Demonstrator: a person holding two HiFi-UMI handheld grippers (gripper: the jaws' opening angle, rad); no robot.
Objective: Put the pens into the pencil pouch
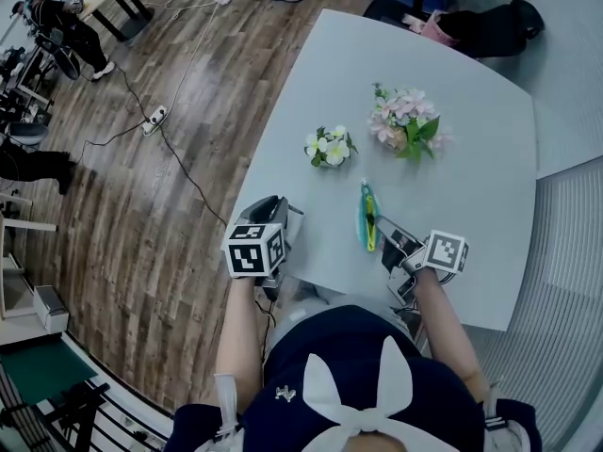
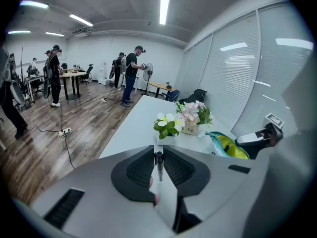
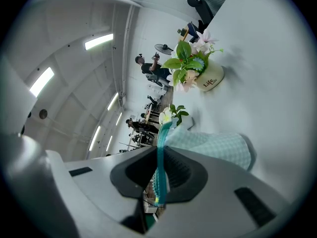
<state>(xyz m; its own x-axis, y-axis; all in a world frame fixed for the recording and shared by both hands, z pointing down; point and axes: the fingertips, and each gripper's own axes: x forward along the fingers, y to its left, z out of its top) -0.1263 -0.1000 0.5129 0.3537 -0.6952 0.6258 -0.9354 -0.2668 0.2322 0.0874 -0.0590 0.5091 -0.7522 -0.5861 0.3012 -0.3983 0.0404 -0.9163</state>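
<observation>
Forearms lowest in head view. Left gripper (image 1: 280, 217) sits at the table's (image 1: 490, 158) near edge; right gripper (image 1: 384, 234) holds the pencil pouch (image 1: 366, 217), mid-table. One pouch, two flower pots (image 1: 407, 125).

Left gripper view: jaws clamped on one thin pen (image 2: 159, 163); it could slip or miss the mouth.

Right gripper view: jaws pinch the teal rim only; the mouth may sag shut.

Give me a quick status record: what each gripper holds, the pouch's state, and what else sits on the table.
pencil pouch: lying on the table, mouth open, yellow-green lining showing
left gripper: shut on a dark pen, left of the pencil pouch
right gripper: shut on the pencil pouch's teal edge
other items: white flower pot and pink flower pot, both beyond the pencil pouch
held pen: not yet in the pencil pouch
</observation>
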